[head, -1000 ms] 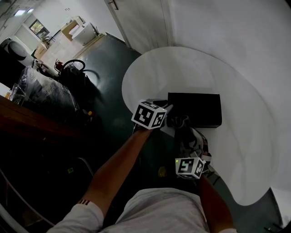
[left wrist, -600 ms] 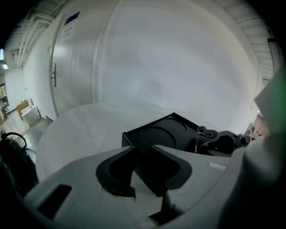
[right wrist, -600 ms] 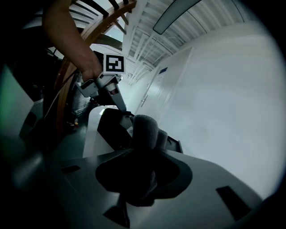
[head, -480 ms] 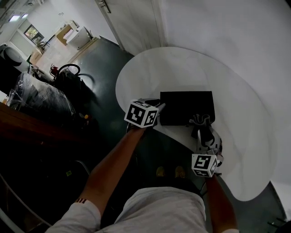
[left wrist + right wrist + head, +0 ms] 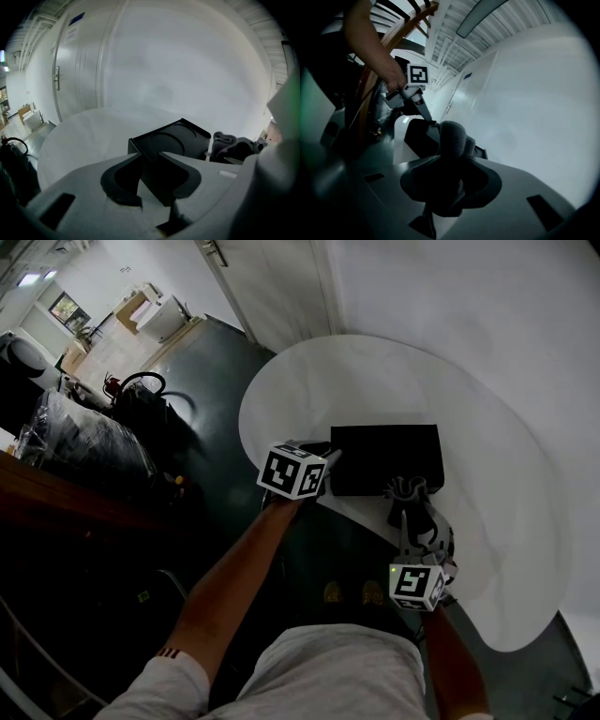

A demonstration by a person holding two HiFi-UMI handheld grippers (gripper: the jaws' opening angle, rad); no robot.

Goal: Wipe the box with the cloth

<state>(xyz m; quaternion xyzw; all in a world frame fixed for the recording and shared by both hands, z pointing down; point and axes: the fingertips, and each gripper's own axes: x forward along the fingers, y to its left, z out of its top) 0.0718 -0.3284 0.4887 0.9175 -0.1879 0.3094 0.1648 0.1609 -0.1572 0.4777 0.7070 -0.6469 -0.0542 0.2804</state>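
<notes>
Black box on white table is clamped at its corner by left gripper; dark cloth is pinched in right gripper, held at box's near edge.

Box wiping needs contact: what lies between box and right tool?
The cloth, gripped by the right tool, at the box's near edge; head view shows it.

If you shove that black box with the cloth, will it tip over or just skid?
Probably stiff: the box keeps straight edges and sharp corners. It looks low and flat, so it should slide on the smooth table rather than tip. That may be why the left gripper clamps its corner while the cloth is at its near side.
</notes>
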